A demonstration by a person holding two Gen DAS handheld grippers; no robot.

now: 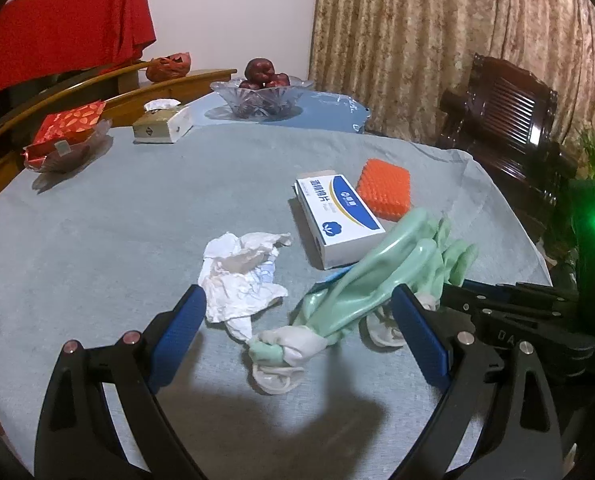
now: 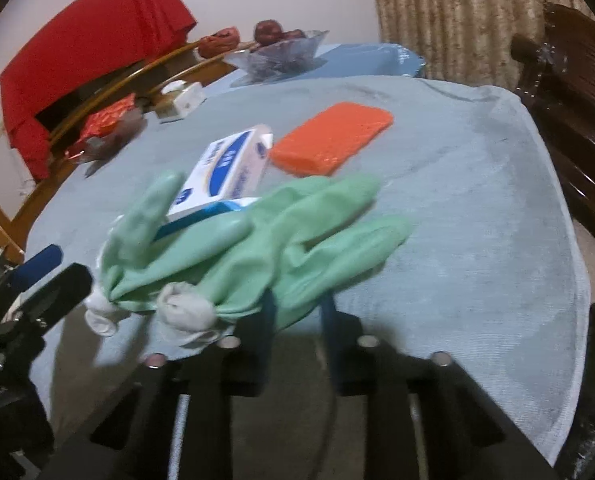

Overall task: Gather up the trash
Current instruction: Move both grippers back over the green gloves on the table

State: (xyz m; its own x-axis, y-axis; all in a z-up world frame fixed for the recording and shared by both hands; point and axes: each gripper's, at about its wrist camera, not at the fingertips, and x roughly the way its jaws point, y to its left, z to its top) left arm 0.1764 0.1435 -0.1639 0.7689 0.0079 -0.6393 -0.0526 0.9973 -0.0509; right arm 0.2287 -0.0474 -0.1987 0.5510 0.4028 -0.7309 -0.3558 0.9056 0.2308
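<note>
- Nearest us, the right gripper [image 2: 297, 312] has its fingers drawn nearly together on the green rubber gloves [image 2: 257, 248]; the pads seem to pinch the cuff end, and the glove fingers sag forward over the grey cloth.
- The left gripper [image 1: 297, 320] has its fingers spread wide with nothing between the pads; the knotted glove cuffs [image 1: 285, 350] lie in the gap, untouched.
- Just beside the left gripper's left finger lies the crumpled tissue [image 1: 241, 276], loose on the counter [image 1: 97, 240]. We judge it the next piece to gather.
- We see no bin or bag in either view, so nothing looks put away yet; the task is at its start.
- Just beyond the gloves sits the blue-and-white box [image 1: 337, 220], with the orange sponge [image 1: 385, 190] touching its far side. Whether these count as trash we cannot tell.
- On the right the counter edge drops close to the dark wooden chair [image 1: 509, 132], leaving little room there.
- Far left and back stand the tissue box [image 1: 163, 126], a red packet on a dish [image 1: 65, 140] and the glass fruit bowl [image 1: 261, 98], well apart from us; the middle cloth between is open.
</note>
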